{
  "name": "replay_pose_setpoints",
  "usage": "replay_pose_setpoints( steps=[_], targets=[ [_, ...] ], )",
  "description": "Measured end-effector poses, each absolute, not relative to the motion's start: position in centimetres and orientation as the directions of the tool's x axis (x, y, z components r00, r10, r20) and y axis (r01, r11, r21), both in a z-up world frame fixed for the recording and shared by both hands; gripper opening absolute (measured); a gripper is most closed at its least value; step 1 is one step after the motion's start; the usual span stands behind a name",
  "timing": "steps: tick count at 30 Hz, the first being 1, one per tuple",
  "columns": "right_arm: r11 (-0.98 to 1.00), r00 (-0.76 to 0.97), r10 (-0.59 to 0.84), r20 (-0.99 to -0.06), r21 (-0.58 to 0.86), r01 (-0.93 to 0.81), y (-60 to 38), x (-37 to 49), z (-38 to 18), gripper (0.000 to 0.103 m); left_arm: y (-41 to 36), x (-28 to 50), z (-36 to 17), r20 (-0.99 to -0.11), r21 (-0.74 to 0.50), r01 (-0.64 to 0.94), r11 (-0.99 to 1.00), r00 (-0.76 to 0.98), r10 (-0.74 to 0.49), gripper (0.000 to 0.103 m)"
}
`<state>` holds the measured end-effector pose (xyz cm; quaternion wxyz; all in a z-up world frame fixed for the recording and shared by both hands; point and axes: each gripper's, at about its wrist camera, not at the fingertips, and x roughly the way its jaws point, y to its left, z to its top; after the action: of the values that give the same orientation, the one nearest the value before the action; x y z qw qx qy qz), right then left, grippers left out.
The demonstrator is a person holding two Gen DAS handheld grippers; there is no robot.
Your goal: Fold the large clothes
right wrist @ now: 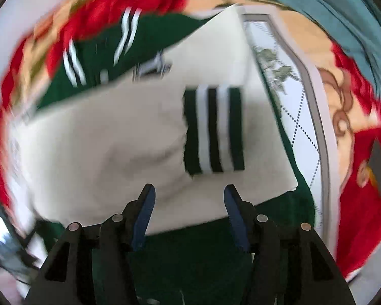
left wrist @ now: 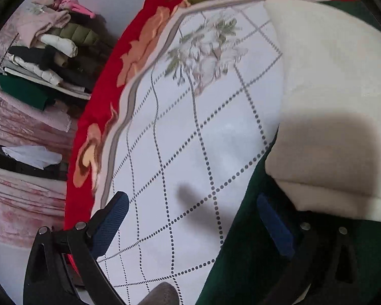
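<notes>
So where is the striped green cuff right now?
In the right wrist view, the striped cuff lies on the jacket's cream sleeve, right of centre, just beyond the open right gripper.

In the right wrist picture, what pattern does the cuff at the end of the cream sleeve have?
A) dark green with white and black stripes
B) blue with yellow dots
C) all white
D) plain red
A: the cuff on the cream sleeve is dark green, crossed by two white stripes with a black one between.
</notes>
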<state>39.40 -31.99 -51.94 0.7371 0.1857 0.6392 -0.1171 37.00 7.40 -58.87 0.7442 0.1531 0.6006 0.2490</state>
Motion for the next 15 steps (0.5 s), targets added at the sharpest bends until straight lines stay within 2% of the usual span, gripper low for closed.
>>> replay_pose_setpoints(
  steps=[2, 5, 6, 7, 9, 10, 15],
  targets=[
    [0.867, 0.161, 0.12, -0.98, 0.182, 0.463, -33.1, 39.8, -53.5, 0.075, 7.7, 37.2, -59.3, -0.825, 0.516, -0.201, 0.833, 0.144, 0.546, 0.103],
    [0.833, 0.094, 0.184, -0.978, 0.206, 0.513, -33.0, 40.8, -57.9, 0.074, 7.6, 37.4, -59.4, -0.821, 0.52, -0.209, 0.828, 0.145, 0.552, 0.103],
    [0.825, 0.076, 0.201, -0.977, 0.211, 0.524, -32.7, 41.2, -59.3, 0.071, 7.5, 37.4, -59.4, -0.82, 0.522, -0.211, 0.826, 0.144, 0.555, 0.103],
    [0.827, 0.065, 0.2, -0.978, 0.204, 0.525, -32.3, 41.6, -60.0, 0.055, 7.5, 37.4, -59.5, -0.821, 0.52, -0.213, 0.827, 0.142, 0.553, 0.103],
    [0.842, 0.091, 0.141, -0.986, 0.167, 0.512, -31.2, 42.1, -59.6, 0.033, 7.6, 37.3, -59.5, -0.825, 0.512, -0.222, 0.83, 0.14, 0.547, 0.103],
    [0.858, 0.112, 0.116, -0.987, 0.157, 0.488, -30.3, 42.6, -58.9, 0.026, 7.7, 37.3, -59.5, -0.828, 0.508, -0.225, 0.831, 0.14, 0.544, 0.103],
    [0.86, 0.305, 0.003, -0.952, 0.158, 0.486, -28.8, 43.1, -53.4, 0.022, 7.6, 37.2, -59.3, -0.839, 0.488, -0.235, 0.841, 0.141, 0.526, 0.103]
  ],
)
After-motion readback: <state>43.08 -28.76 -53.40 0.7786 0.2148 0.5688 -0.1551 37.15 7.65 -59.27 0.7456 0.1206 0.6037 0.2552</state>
